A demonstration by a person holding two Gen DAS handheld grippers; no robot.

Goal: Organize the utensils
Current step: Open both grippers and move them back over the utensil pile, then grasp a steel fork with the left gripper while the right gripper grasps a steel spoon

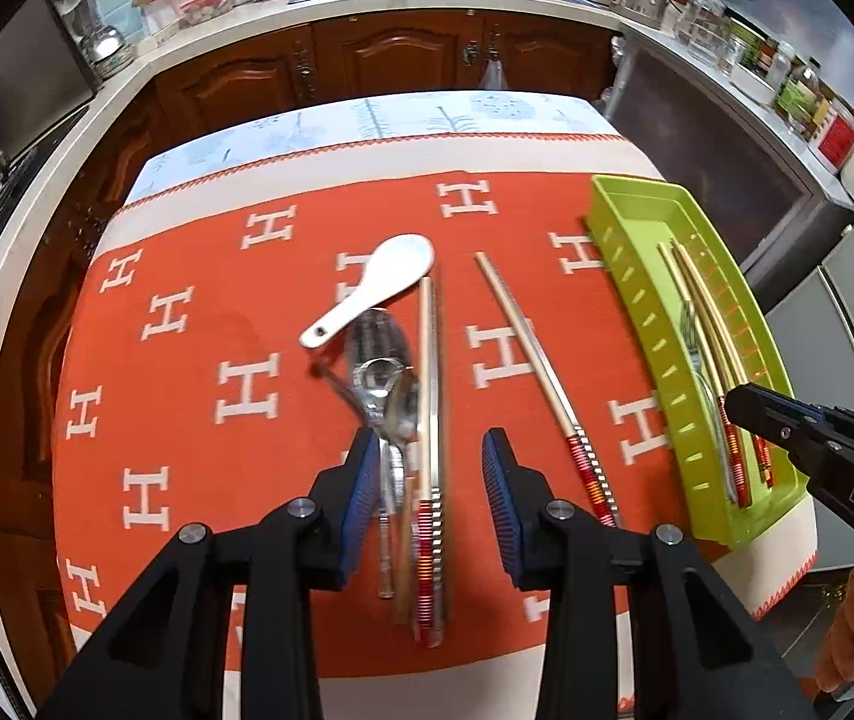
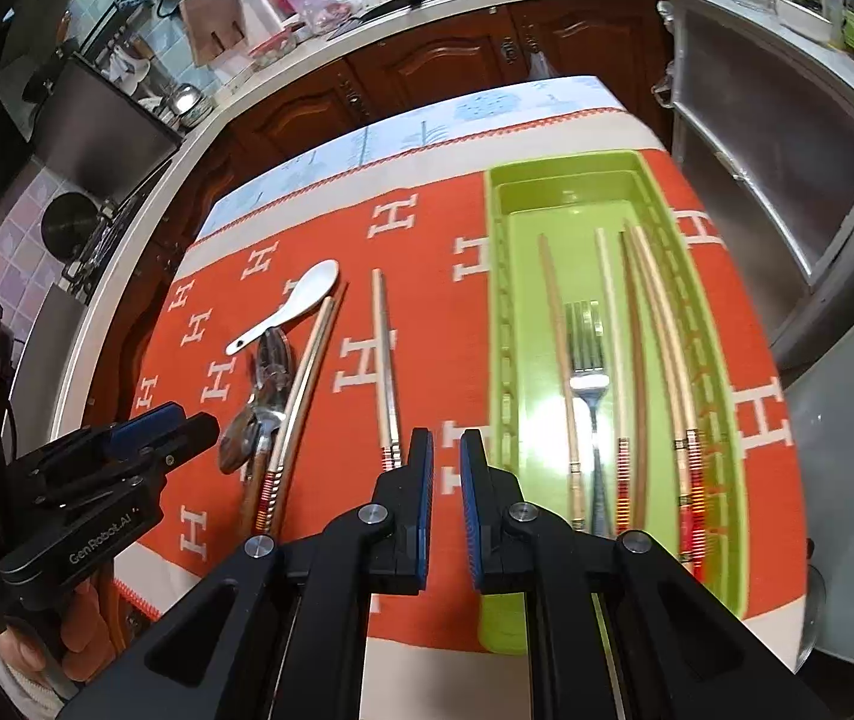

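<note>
We hold our left gripper [image 1: 430, 492] above the loose pile of cutlery on the worktop [image 1: 199, 228], its blue pads [image 1: 367, 498] standing apart with nothing clamped between them. Under it lie the metal spoons [image 1: 382, 372], overlapping one another, and just beside them a pair of chopsticks [image 1: 430, 420] with red-banded handles. The white ceramic spoon [image 1: 379, 285] rests at the far end of the pile, its handle touching the metal spoons. A single chopstick [image 1: 538, 360] lies apart, between the pile and the green tray [image 1: 637, 300].

Our right gripper [image 2: 446, 480] hovers over the orange cloth [image 2: 427, 240] just beside the tray's left wall, its pads nearly together and empty. Inside the tray, a fork [image 2: 589, 372] and several chopsticks [image 2: 637, 330] already lie lengthwise, handles toward us, so the sorting looks partly done. That lengthwise order seems to be the reason the tray sits with its long side running away from us: each piece can be dropped in without turning.

We judge that the left side is lining up to take the next piece from the pile. The overlapping spoons may slide or come up together, so a grip on one handle alone would be safer.
</note>
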